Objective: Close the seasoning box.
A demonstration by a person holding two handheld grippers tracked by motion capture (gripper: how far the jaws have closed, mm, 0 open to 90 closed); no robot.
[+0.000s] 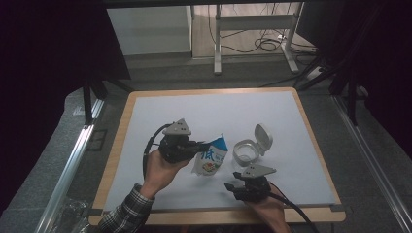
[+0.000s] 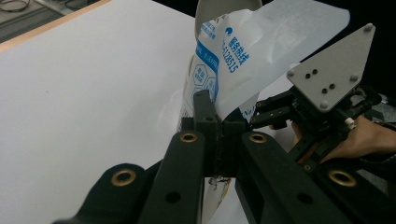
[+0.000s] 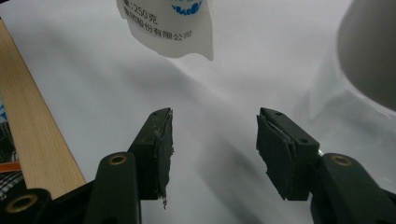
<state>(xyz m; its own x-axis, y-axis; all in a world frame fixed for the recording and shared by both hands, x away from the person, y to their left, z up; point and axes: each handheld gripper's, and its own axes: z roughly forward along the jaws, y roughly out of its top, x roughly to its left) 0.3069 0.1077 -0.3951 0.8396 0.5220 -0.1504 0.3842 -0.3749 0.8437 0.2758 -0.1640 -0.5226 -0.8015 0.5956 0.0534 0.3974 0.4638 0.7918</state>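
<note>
We're looking at a lab or recording setup, not a home: a wood-edged worktop (image 1: 116,145) covered by a plain white sheet (image 1: 214,111), metal rails (image 1: 73,160) flanking it on both sides, dark drapes (image 1: 48,43) closing in the space, and loose cables (image 1: 265,43) snaking over the floor around a metal table frame (image 1: 252,22) behind.

White table sheet (image 1: 160,111) open across the far and left stretches, white-and-blue printed plastic pouch (image 1: 210,158) standing mid-table, round white plastic tub with hinged lid raised (image 1: 251,148) just right of it, narrow gap between them, right gripper (image 1: 232,187) near the front edge.
</note>
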